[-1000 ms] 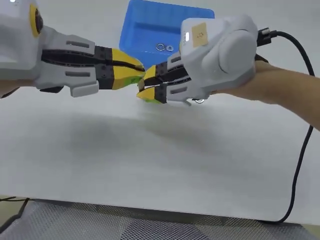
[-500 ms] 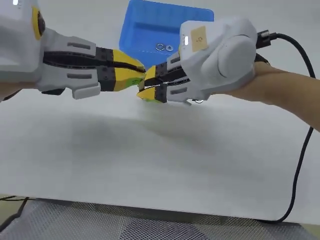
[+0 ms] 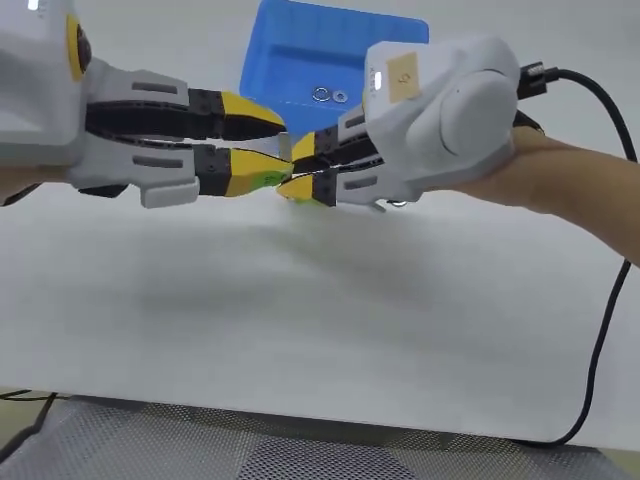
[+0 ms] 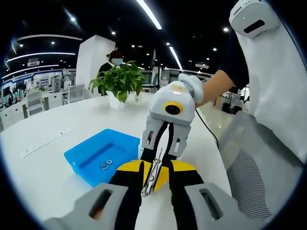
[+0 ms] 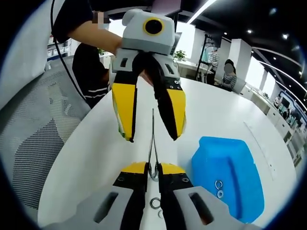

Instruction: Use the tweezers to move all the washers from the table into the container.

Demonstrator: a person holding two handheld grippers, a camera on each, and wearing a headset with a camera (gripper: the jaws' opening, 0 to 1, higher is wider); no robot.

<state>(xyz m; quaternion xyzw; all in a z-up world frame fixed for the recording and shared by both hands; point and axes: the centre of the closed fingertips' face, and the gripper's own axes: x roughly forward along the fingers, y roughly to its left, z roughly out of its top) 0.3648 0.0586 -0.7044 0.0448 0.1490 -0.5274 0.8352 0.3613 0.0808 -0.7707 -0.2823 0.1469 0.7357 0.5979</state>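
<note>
While the right gripper (image 5: 152, 167) is clamped on the tweezers (image 5: 152, 139), the left gripper (image 3: 284, 148) is spread wide. It has one yellow jaw on each side of the tweezer tips, and I can't see either jaw touching them.

The grippers meet nose to nose over the white table (image 3: 320, 330). The left one comes in from the left. The right one comes in from the right, with a hand (image 3: 550, 175) wrapped around its back end. The tweezers run straight out of the right gripper's jaws toward the left gripper (thin metal, barely readable in the head view, clear in both gripper views).

The blue container (image 3: 300, 45) sits on the far side of the table, just beyond the jaw tips. Two washers (image 3: 320, 95) lie side by side on its floor.

One loose washer (image 5: 155, 202) is flat on the table under the right gripper's jaws. A second ring edge is just beside it, mostly hidden by the jaws, so I can't say more. In the head view a washer pokes out below the right gripper's body, well apart from the container.

A black cable (image 3: 600, 300) leaves the right gripper and drops off the near right edge of the table.
</note>
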